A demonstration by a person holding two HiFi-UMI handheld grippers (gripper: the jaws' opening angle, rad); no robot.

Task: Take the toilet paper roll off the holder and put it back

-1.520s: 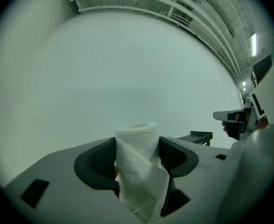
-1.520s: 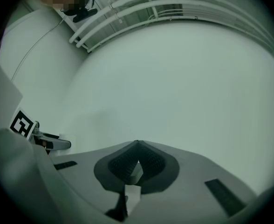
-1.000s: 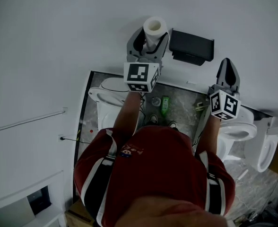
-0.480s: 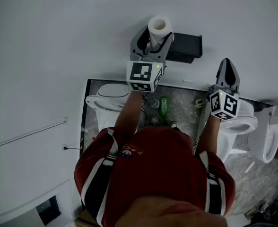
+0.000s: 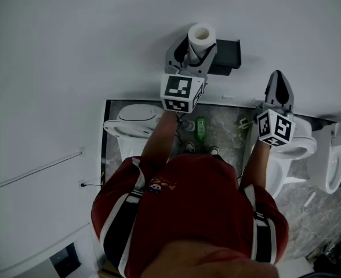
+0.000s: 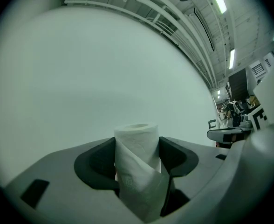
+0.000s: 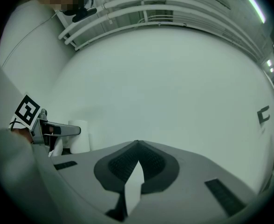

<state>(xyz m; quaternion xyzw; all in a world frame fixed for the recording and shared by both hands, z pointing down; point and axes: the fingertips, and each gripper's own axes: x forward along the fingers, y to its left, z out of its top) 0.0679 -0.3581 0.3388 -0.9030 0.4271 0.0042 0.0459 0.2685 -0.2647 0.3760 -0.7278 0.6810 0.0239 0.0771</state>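
White wall [image 5: 72, 51] is filling most of the head view, w/ a marbled floor [image 5: 225, 123] showing far below. Person in a red shirt [image 5: 188, 201] w/ dark and white side stripes is reaching both arms fwd toward the wall. Three white toilets are sitting on the floor: one at left [image 5: 133, 117], one under the R arm [image 5: 298, 149], one at the far R edge [image 5: 333, 161].

L claw [image 5: 194, 44] is pointing at the wall and is grasping the toilet paper roll [image 5: 201, 36]. In the left gripper view both dark pads are pressing the roll's sides. The roll is standing upright btwn them, core hole facing up, w/ a loose sheet folding diagonally across its front. So the roll is off the holder [image 5: 227, 55], a black box on the wall. The roll is sitting just L of the box, overlapping its L edge in the head view. Whether they're touching, can't tell.

R claw [image 5: 279, 79] is hanging well to the R of the holder, also aiming at the wall. It is clenched tip to tip w/ nothing in it.

Marker cubes are riding on the L [image 5: 181, 91] and R [image 5: 274, 127] claws. A small green bottle [image 5: 201, 128] is standing on the floor btwn the arms.
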